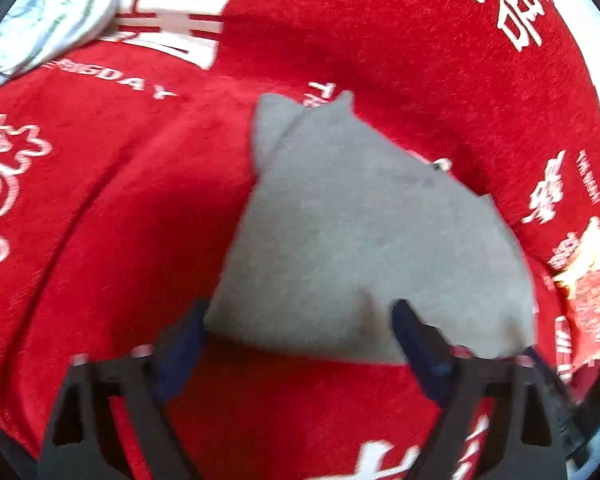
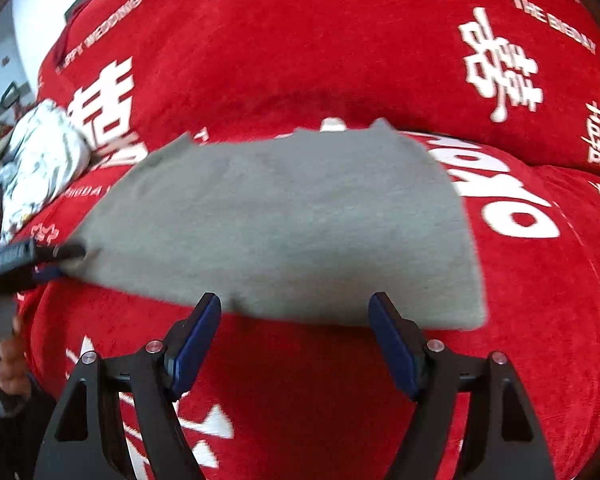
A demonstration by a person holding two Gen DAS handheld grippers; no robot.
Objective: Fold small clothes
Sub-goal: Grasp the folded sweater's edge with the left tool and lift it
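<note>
Left wrist view first: we see the left gripper with its jaws spread wide apart, the near edge of the grey garment lying between the fingertips but not pinched. The garment rests flat on the red sofa cover, already looking folded into a compact shape, with two small corners poking up at its far end. We judge a fold is about to start: the next move calls for closing on this near hem before lifting it over. A pale patterned cloth sits at the far left, and some red packaging lies at the right edge

Right wrist view next: the right gripper also holds its jaws apart, just short of the garment's front edge, gripping nothing. At the left corner of the garment the left gripper shows, though whether it pinches the fabric there we cannot tell from this side. Behind, a red cushion with white lettering rises as the sofa back, and a light wall shows at far left
</note>
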